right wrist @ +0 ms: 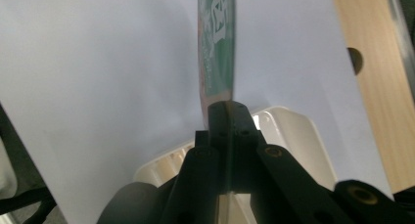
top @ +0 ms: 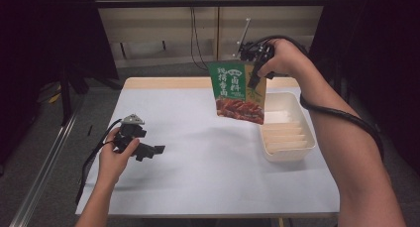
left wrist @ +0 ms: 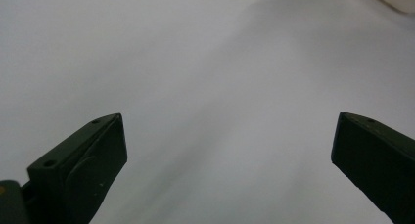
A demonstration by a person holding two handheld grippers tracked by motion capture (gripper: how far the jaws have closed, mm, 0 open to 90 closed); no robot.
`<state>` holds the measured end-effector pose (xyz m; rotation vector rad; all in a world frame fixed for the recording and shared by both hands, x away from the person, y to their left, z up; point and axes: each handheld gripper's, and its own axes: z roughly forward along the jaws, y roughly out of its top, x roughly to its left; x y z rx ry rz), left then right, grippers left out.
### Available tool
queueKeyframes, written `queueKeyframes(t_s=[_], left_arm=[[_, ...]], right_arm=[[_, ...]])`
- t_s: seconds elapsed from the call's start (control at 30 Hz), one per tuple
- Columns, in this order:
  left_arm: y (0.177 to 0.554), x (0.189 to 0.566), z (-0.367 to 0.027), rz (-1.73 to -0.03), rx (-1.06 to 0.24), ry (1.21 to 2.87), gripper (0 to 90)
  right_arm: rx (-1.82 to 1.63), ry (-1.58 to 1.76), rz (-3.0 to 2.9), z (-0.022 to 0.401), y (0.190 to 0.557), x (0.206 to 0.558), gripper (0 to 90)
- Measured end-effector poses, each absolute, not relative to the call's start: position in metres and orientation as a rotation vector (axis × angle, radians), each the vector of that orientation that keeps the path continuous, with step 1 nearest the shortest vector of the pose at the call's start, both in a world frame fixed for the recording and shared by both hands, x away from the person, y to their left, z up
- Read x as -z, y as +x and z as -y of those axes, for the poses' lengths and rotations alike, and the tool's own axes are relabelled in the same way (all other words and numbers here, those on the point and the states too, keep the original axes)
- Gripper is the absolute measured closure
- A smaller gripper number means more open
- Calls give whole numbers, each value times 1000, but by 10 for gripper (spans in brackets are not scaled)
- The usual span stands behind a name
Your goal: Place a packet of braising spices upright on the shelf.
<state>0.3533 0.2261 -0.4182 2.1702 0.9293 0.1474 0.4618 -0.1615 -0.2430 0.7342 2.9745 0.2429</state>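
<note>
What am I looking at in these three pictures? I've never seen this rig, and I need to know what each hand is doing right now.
A person works at a white table with a hand-held two-jaw gripper in each hand. The high view looks down from above the person's side. The other two views come from cameras riding on the grippers, looking along their black jaws.

The right gripper is raised and shut on the top edge of a green seasoning packet, which hangs in the air beside a white divided tray. In the right gripper view the jaws pinch that packet edge-on above the tray.

The left gripper rests low near the table's left side, jaws wide open with nothing between them.
</note>
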Motion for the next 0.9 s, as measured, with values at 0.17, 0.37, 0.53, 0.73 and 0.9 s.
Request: queueKeyframes(t_s=[0.17,0.37,0.53,0.73,0.9], left_arm=[[353,420,-225,-925,-155,2161,0],[353,418,-226,-914,-156,2157,0],[354,420,-224,-907,-155,2157,0],[355,422,-222,-906,-142,2172,0],[355,425,-220,-911,-145,2182,0]], right_arm=[[-266,764,-2943,178,470,236,900],[-280,797,-2936,198,478,238,900],[-271,813,-2936,214,482,247,900],[-268,837,-2926,229,485,252,900],[-279,848,-2926,245,485,251,900]])
